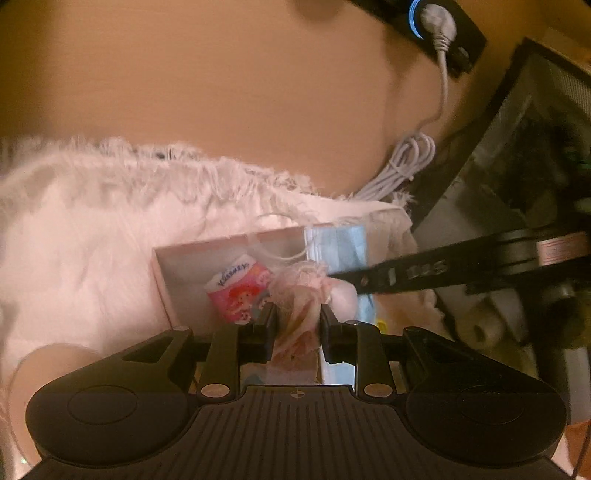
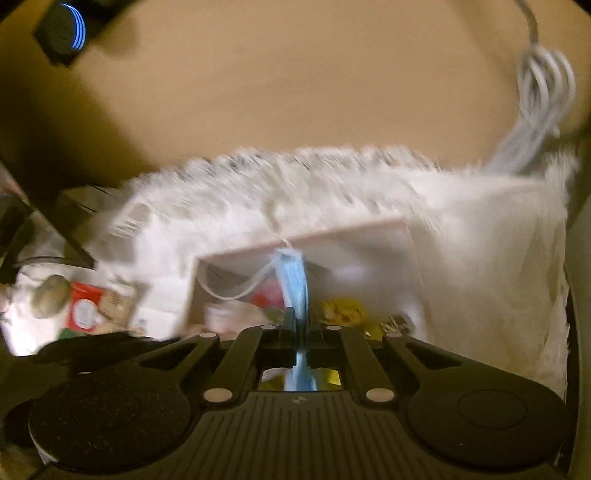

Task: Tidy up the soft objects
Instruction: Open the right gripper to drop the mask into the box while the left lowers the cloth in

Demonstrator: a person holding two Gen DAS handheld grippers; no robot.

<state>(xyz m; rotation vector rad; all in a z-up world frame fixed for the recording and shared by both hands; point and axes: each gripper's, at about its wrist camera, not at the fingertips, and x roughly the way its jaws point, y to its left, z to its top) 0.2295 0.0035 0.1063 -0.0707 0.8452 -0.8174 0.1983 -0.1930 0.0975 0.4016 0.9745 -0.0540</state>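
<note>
An open pink-white box (image 1: 229, 238) stands on a white furry rug (image 1: 74, 240). Inside it lies a pink Kleenex tissue pack (image 1: 236, 284). My left gripper (image 1: 298, 317) hangs over the box. A bunched pink lacy cloth (image 1: 301, 291) sits loosely in the gap between its parted fingers. From the right my right gripper (image 1: 336, 275) reaches in over the same box. In its own view the right gripper (image 2: 297, 321) is shut on a blue face mask (image 2: 295, 280), whose white ear loops dangle above the box (image 2: 332, 230).
A coiled white cable (image 1: 402, 166) and a black device with a blue light ring (image 1: 436, 22) lie on the tan surface beyond the rug. A dark glass case (image 1: 517, 147) stands at the right. A yellow packet (image 2: 341, 312) is in the box, a red packet (image 2: 83, 306) left of it.
</note>
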